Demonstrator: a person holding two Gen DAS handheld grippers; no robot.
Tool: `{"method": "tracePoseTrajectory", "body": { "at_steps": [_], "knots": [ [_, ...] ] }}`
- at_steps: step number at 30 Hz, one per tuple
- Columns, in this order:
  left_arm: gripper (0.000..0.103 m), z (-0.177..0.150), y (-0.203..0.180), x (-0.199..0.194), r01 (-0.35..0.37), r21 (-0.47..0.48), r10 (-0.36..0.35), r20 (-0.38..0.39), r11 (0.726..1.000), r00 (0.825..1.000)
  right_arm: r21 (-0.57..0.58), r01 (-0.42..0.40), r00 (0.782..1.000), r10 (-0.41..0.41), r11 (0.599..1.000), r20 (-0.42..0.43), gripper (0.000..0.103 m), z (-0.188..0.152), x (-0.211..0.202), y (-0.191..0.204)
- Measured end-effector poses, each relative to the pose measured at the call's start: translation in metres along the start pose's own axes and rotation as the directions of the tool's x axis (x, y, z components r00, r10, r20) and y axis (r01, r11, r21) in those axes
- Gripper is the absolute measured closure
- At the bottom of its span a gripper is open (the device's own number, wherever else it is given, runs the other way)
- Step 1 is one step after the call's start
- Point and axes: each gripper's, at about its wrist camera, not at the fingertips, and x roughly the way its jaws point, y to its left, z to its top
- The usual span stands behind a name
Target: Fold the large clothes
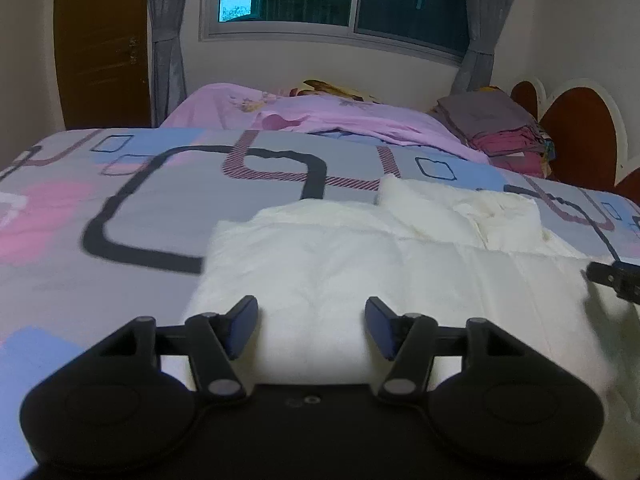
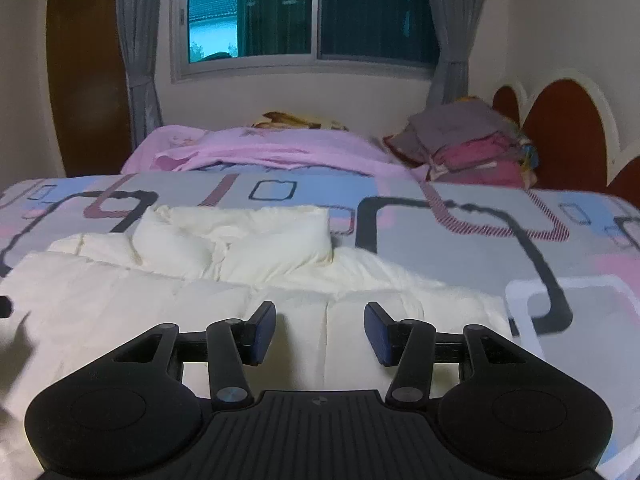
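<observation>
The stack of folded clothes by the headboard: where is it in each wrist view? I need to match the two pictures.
Left wrist: the stack of folded clothes sits at upper right, grey piece on top, pink below, beside the brown headboard.
Right wrist: the stack is right of centre, above the patterned bedspread.
Shared landmark: the white jacket lies in front of both open grippers.

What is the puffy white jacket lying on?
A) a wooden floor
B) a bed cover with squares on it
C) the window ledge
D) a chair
B: the white jacket lies spread on the patterned bed cover, whose grey, pink and blue squares show all around it in both wrist views, with both claws open above it.
</observation>
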Motion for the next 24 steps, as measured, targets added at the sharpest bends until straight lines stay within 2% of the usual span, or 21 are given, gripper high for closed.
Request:
{"method": "tracePoseTrajectory", "body": {
  "at_steps": [3,6,8,15,18,20,24],
  "knots": [
    [0.045,-0.003,-0.001,0.026,-0.059,-0.015,0.059,0.014,0.998,0.998,-0.03,0.069,0.998,-0.069,0.997,0.001,0.053,-0.006,0.017,-0.006],
    [0.044,-0.01,0.006,0.043,-0.106,-0.041,0.107,0.007,0.993,0.994,-0.03,0.099,0.994,-0.1,0.995,-0.037,0.053,-0.02,0.036,-0.017],
    [0.044,-0.015,0.01,0.049,-0.112,-0.05,0.112,-0.001,0.992,0.994,-0.001,0.09,0.995,-0.09,0.996,-0.048,0.053,-0.028,0.044,-0.022],
    [0.044,-0.018,0.007,0.057,-0.128,-0.009,0.128,0.002,0.992,0.992,-0.041,0.107,0.993,-0.109,0.993,-0.045,0.053,-0.04,0.059,-0.017],
    [0.044,-0.014,0.004,0.055,-0.133,0.014,0.133,-0.02,0.991,0.991,-0.041,0.095,0.993,-0.097,0.995,-0.068,0.053,-0.032,0.055,-0.019],
    [0.043,-0.01,0.005,0.052,-0.137,0.016,0.137,-0.038,0.991,0.99,0.0,0.074,0.995,-0.074,0.997,-0.066,0.053,-0.026,0.043,-0.023],
    [0.038,-0.008,0.003,0.036,-0.149,0.023,0.15,-0.05,0.989,0.987,0.043,0.028,1.0,-0.027,0.999,-0.011,0.053,-0.014,0.013,-0.02]
  ]
}}
